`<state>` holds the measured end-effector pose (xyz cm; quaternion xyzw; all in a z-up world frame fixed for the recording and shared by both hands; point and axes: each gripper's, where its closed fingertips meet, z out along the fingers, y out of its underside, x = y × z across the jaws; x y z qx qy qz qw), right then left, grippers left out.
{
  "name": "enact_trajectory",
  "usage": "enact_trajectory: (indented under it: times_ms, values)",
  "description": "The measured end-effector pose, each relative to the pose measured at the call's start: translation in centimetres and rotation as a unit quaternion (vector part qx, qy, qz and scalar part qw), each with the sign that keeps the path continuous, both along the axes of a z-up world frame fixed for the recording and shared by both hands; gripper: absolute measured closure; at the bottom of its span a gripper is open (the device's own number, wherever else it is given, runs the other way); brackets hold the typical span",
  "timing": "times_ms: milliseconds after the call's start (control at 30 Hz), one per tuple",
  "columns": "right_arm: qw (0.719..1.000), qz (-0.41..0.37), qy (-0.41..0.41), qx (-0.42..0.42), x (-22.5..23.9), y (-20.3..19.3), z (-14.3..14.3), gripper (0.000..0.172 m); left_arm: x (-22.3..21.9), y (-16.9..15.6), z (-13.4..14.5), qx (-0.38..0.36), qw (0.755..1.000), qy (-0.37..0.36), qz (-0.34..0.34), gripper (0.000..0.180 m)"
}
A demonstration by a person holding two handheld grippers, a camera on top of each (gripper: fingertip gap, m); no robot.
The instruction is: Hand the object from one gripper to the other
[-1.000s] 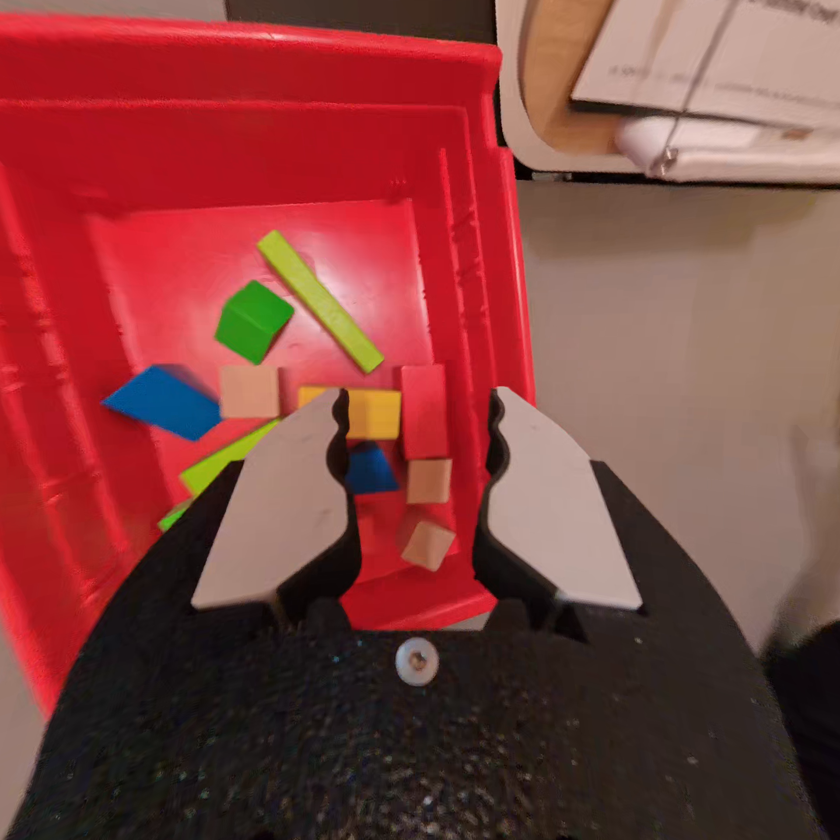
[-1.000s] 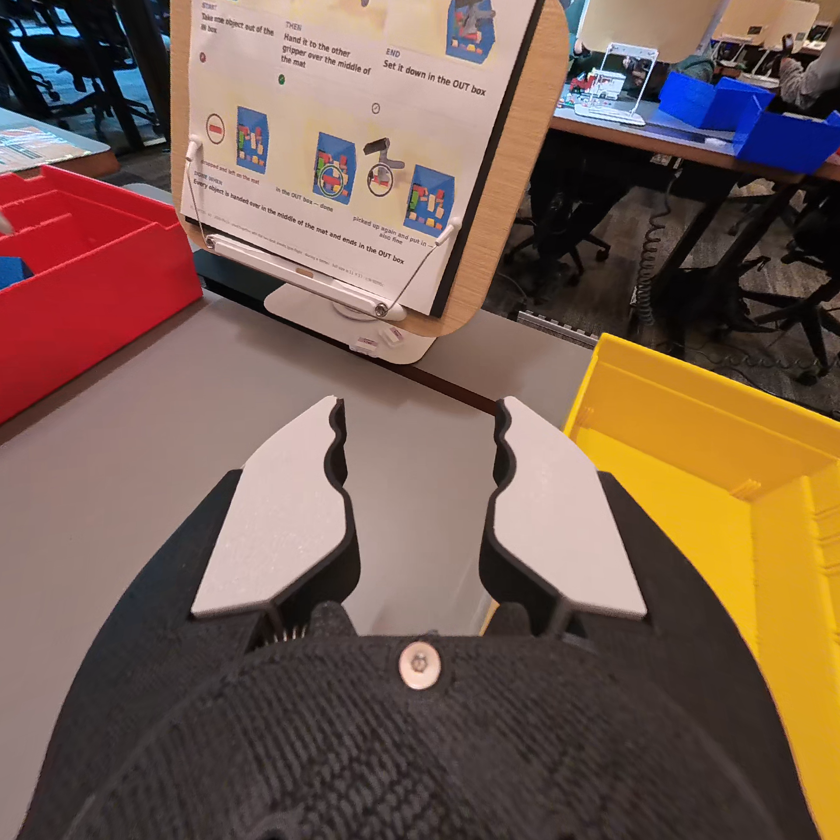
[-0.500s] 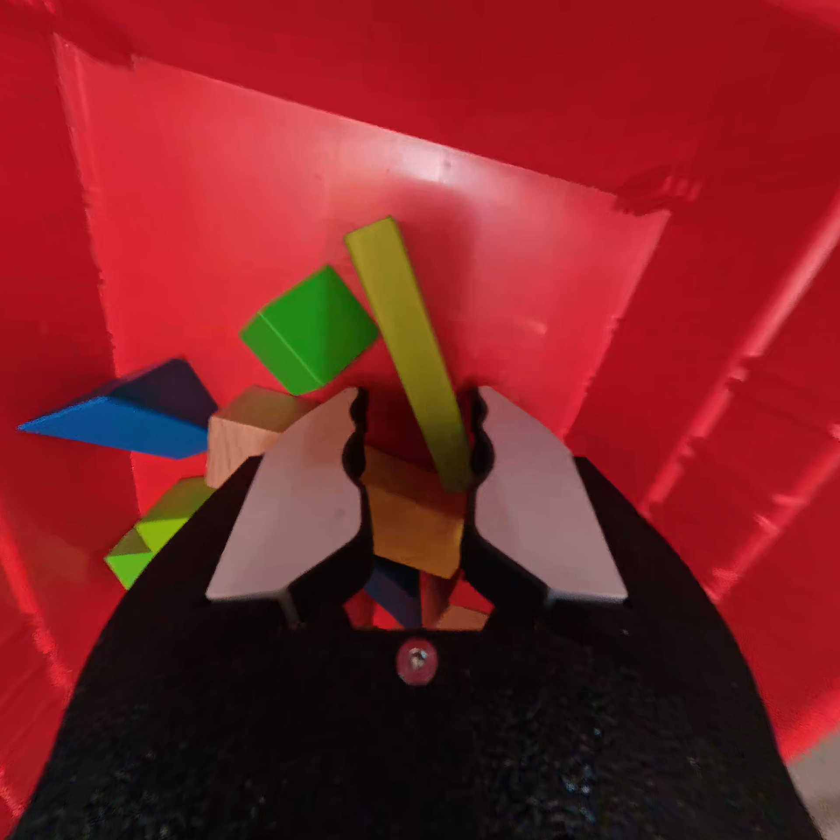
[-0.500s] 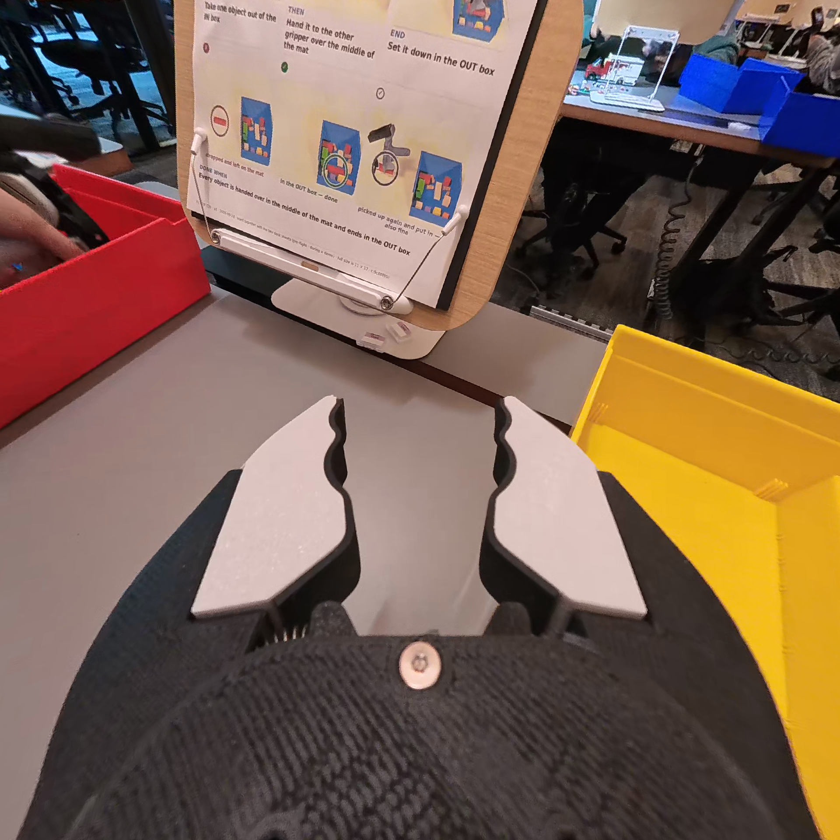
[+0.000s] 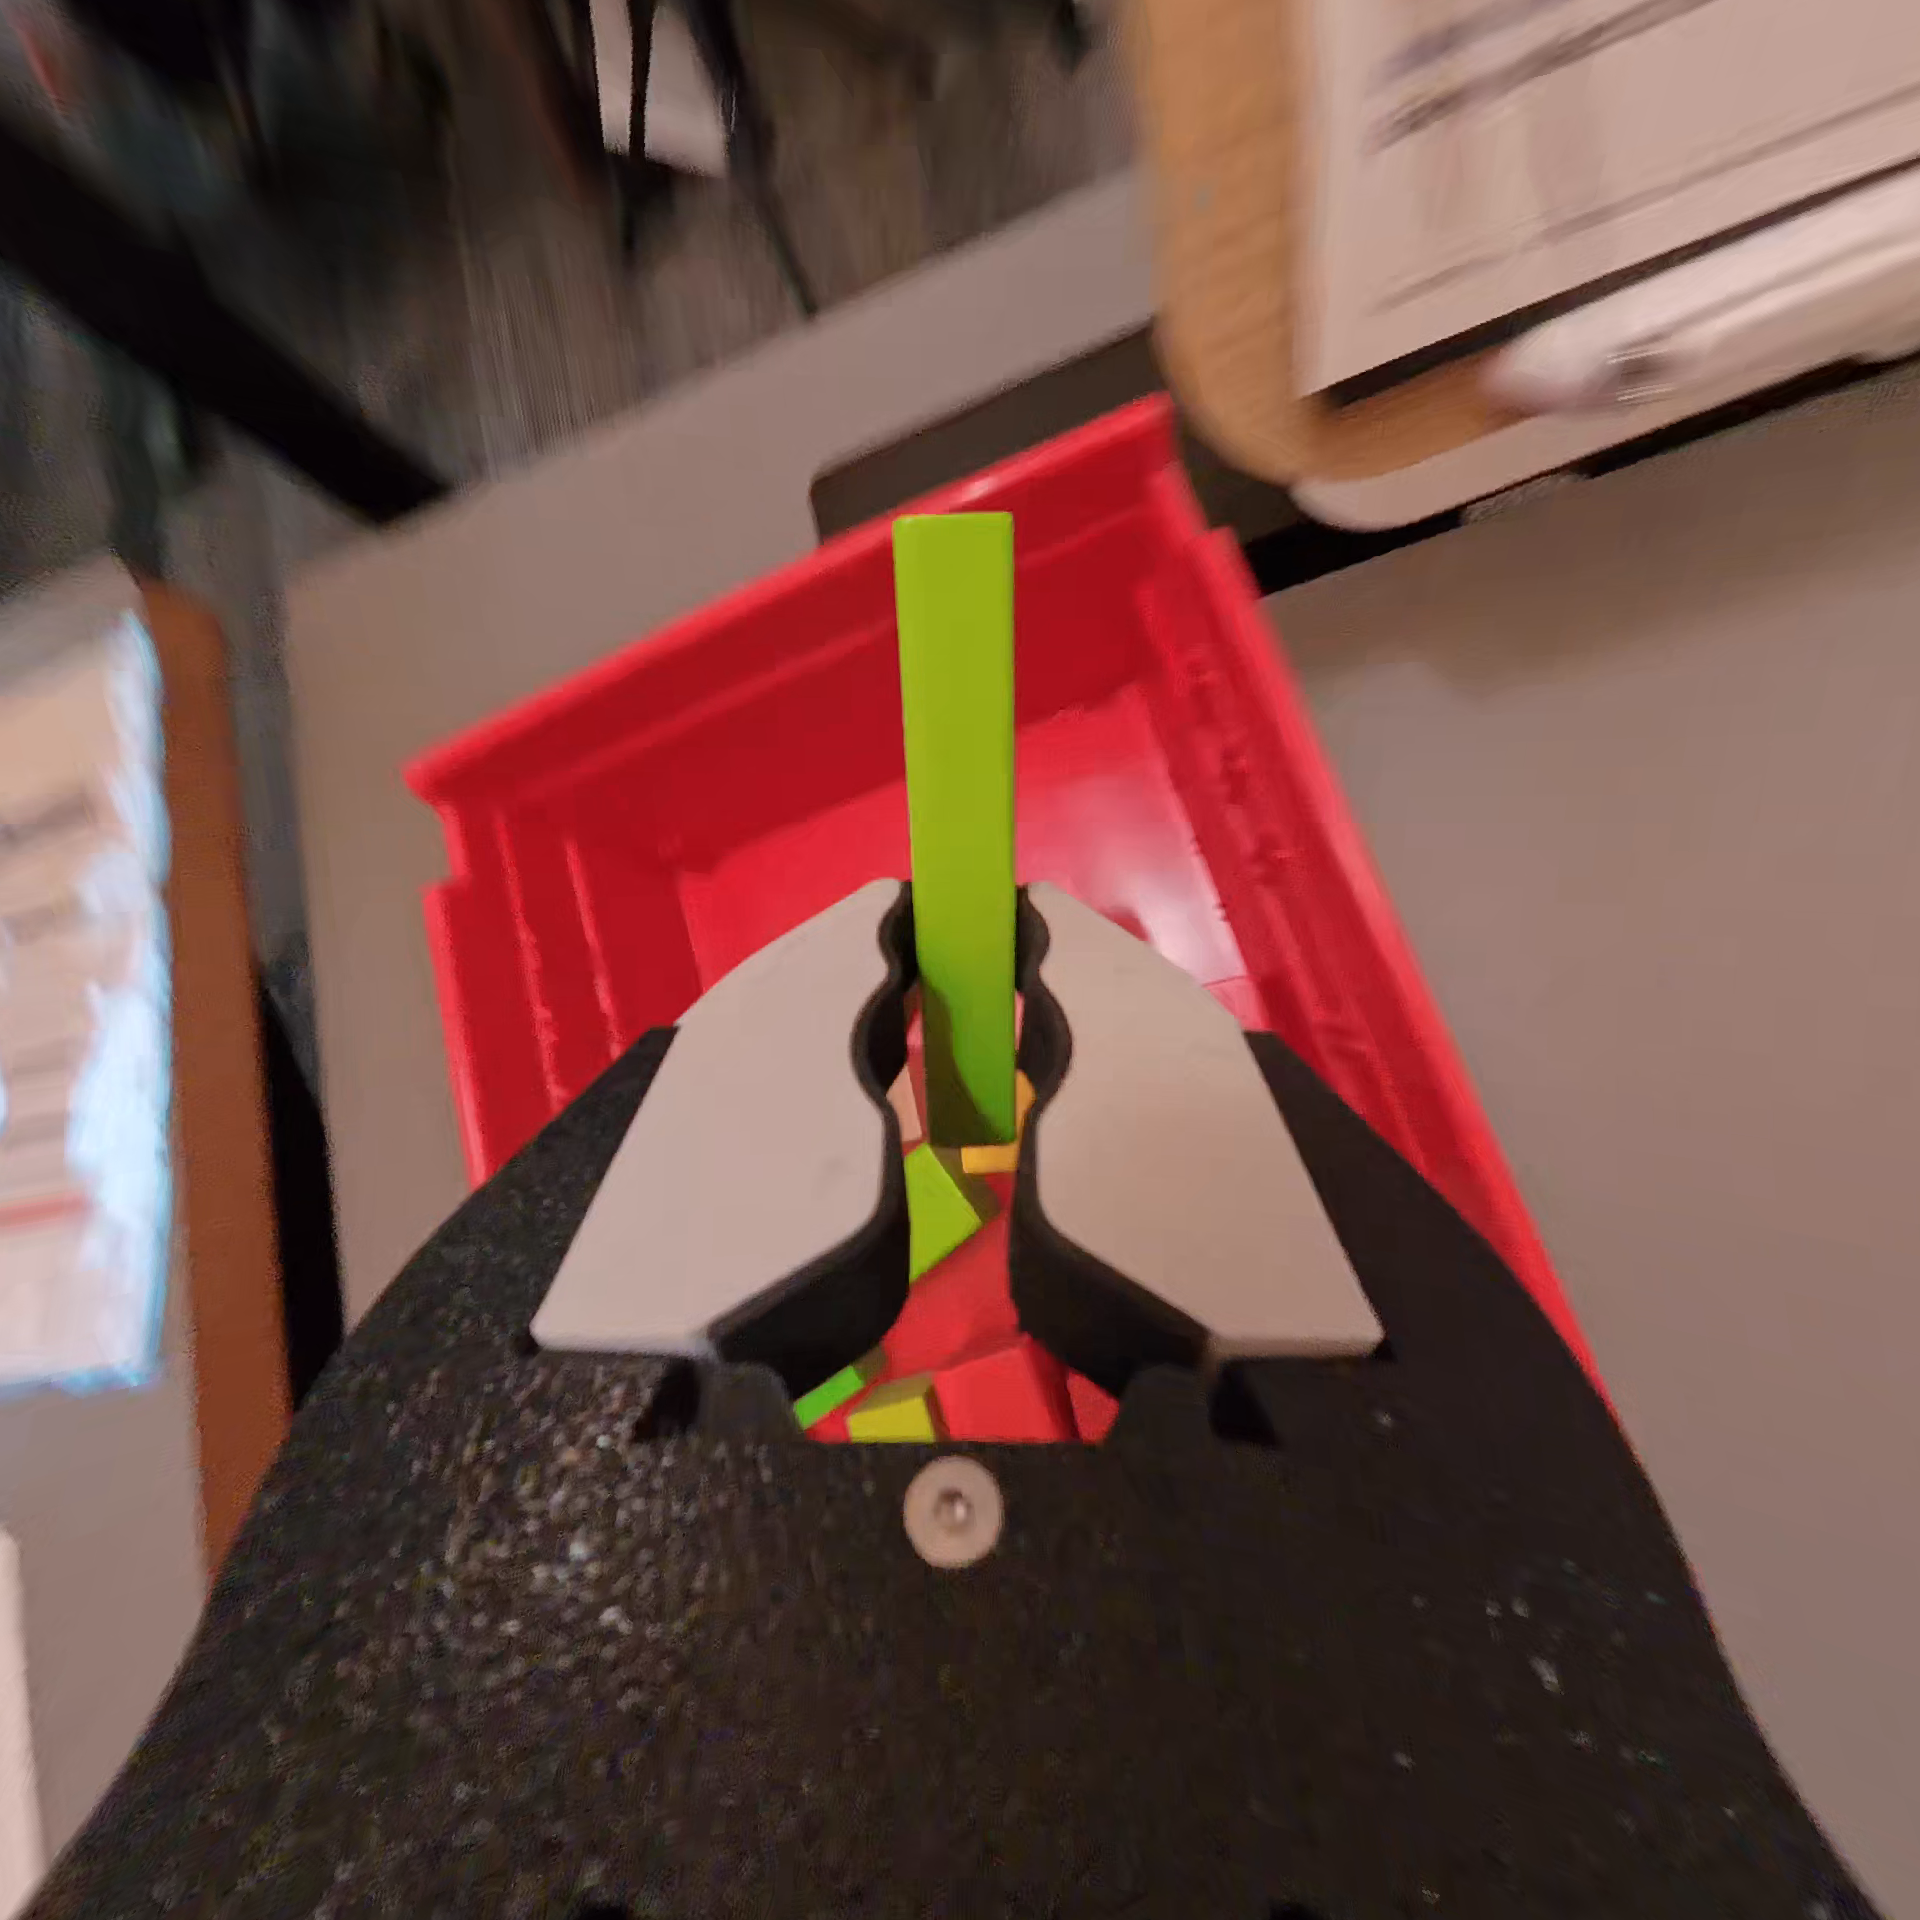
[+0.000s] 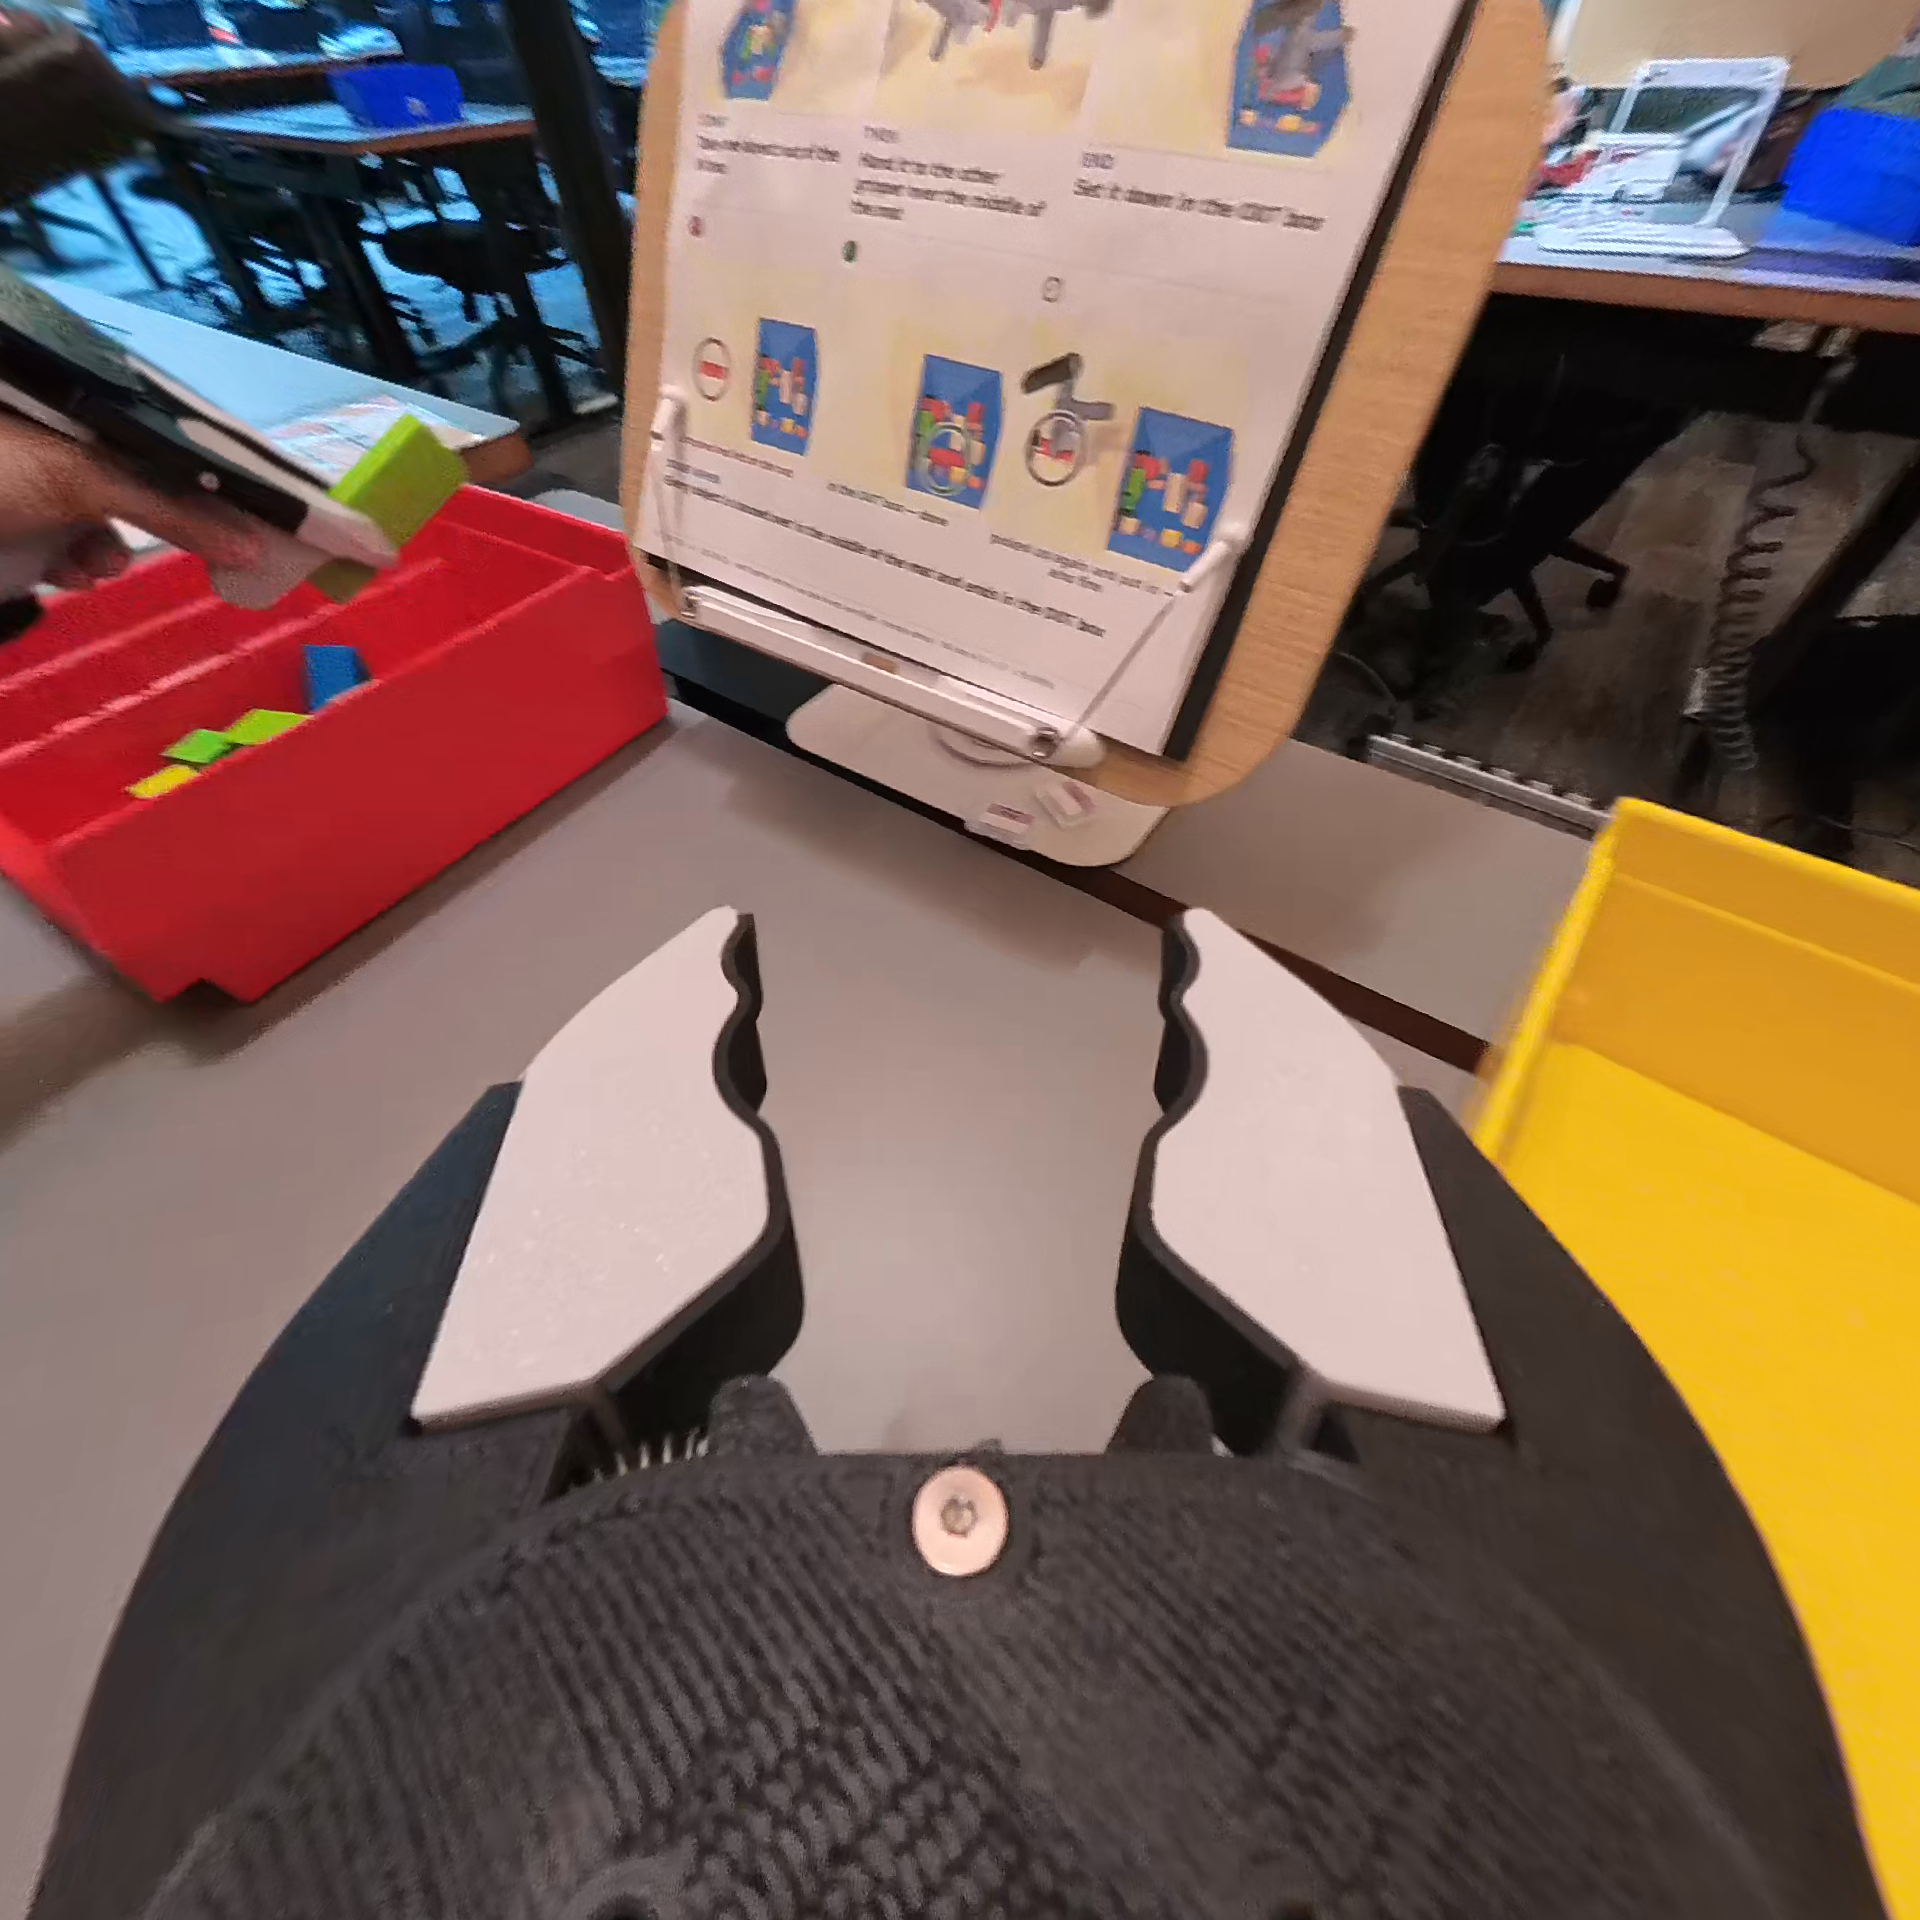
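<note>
My left gripper (image 5: 961, 914) is shut on a long lime-green block (image 5: 956, 748); both pads press its sides and it sticks out ahead, lifted above the red bin (image 5: 623, 810). In the right wrist view the same gripper (image 6: 312, 520), held by a hand, carries the green block (image 6: 395, 488) over the red bin (image 6: 343, 810). My right gripper (image 6: 956, 966) is open and empty over the grey table (image 6: 935, 883), between the two bins.
Several coloured blocks (image 6: 223, 743) lie in the red bin. A yellow bin (image 6: 1714, 1091) stands at the right. An instruction sheet on a wooden stand (image 6: 1039, 416) stands at the table's back edge. Other desks and chairs lie beyond. The tips of one gripper are about 40 cm away from the tips of the other.
My left gripper went down into the red bin, closed on the long green block and lifted it out. My right gripper stayed open and shifted a little.
</note>
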<state>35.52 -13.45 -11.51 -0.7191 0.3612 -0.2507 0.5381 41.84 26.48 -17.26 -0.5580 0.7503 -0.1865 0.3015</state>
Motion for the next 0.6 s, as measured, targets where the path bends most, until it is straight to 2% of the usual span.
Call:
enact_trajectory:
  times_ms: [33, 133, 233, 433, 533, 600]
  values:
    - [1.000, 0.016, 0.007, 0.011, -0.3, 0.8, 0.1, 0.094, -0.7, -1.1, 1.7, 0.017, 0.998, -0.037, -0.037, 0.164]
    - [0.995, 0.079, 0.020, 0.058, -1.9, 4.1, 1.2, 0.089, -3.6, -4.3, 6.2, 0.094, 0.978, -0.146, -0.112, 0.164]
    - [0.985, 0.133, 0.017, 0.109, -3.6, 7.4, 2.8, 0.094, -6.8, -7.8, 8.9, 0.175, 0.941, -0.240, -0.164, 0.164]
    - [0.957, 0.242, 0.008, 0.159, -7.7, 12.9, 4.7, 0.092, -11.9, -14.6, 9.7, 0.345, 0.839, -0.335, -0.254, 0.164]
    - [0.954, 0.268, -0.006, 0.133, -8.8, 14.7, 4.3, 0.088, -13.5, -17.7, 9.9, 0.401, 0.785, -0.370, -0.295, 0.164]
    - [0.953, 0.281, -0.021, 0.114, -9.6, 15.6, 4.3, 0.088, -14.3, -19.4, 9.9, 0.429, 0.759, -0.379, -0.309, 0.164]
